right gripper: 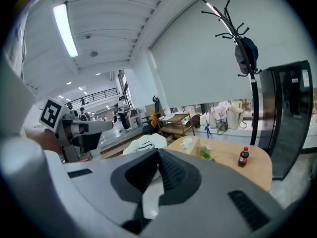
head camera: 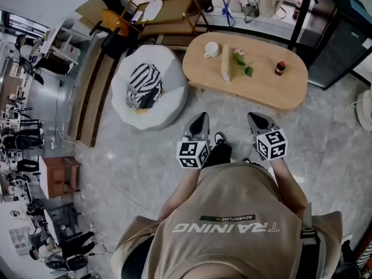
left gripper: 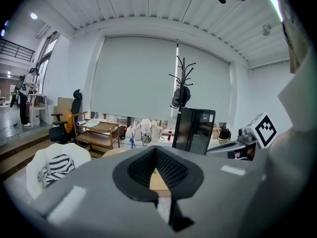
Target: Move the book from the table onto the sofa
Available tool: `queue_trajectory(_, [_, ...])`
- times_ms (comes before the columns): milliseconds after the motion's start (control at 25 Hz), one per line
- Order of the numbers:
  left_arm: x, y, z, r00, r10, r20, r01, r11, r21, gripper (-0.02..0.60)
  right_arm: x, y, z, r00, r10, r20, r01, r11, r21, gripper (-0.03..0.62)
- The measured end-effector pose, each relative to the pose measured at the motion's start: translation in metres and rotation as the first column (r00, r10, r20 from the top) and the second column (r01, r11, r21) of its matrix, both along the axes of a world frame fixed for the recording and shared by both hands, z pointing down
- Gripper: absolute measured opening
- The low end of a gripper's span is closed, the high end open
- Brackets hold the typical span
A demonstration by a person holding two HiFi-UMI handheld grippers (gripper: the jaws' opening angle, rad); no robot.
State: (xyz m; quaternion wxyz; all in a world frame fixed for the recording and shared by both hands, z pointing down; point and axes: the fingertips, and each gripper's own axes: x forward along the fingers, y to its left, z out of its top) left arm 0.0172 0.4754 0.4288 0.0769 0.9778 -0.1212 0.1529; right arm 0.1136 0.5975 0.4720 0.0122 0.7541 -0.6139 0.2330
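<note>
The person wears a loose tan top (head camera: 232,205) with white block letters reading TRAINING across it and, just beside them, a small dark patch lettered ADVENTURE. A dark strap (head camera: 307,237) lies at the right shoulder. The left hand-held gripper (head camera: 201,117) and the right hand-held gripper (head camera: 253,117) have pale grey shells that taper to a point. Each carries a white cube (head camera: 193,154) printed with black square markers. The jaws are lined with black ribbed pads (left gripper: 173,170) — together they frame a teardrop-shaped hollow.
</note>
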Motion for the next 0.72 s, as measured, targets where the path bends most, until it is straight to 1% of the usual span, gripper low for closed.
queue_trajectory(240, [0.035, -0.056, 0.002, 0.998, 0.062, -0.013, -0.062, 0.998, 0.002, -0.009, 0.019, -0.044, -0.007, 0.998, 0.064, 0.000, -0.064, 0.998, 0.002, 0.003])
queue_trajectory(360, [0.050, -0.091, -0.007, 0.996, 0.088, -0.033, -0.088, 0.996, 0.021, -0.009, 0.030, -0.074, -0.022, 0.995, 0.098, -0.028, -0.098, 0.995, 0.014, 0.003])
queue_trajectory(520, [0.066, -0.130, -0.007, 0.991, 0.123, -0.052, -0.122, 0.992, 0.021, -0.009, 0.038, -0.115, -0.028, 0.990, 0.130, -0.055, -0.128, 0.991, 0.033, 0.003])
queue_trajectory(640, [0.070, -0.151, 0.001, 0.988, 0.143, -0.049, -0.143, 0.990, 0.003, -0.009, 0.038, -0.138, -0.023, 0.988, 0.145, -0.054, -0.145, 0.989, 0.016, 0.003])
queue_trajectory(720, [0.074, -0.163, 0.005, 0.987, 0.153, -0.047, -0.154, 0.988, -0.014, -0.009, 0.040, -0.149, -0.021, 0.987, 0.141, -0.071, -0.143, 0.990, -0.011, 0.003])
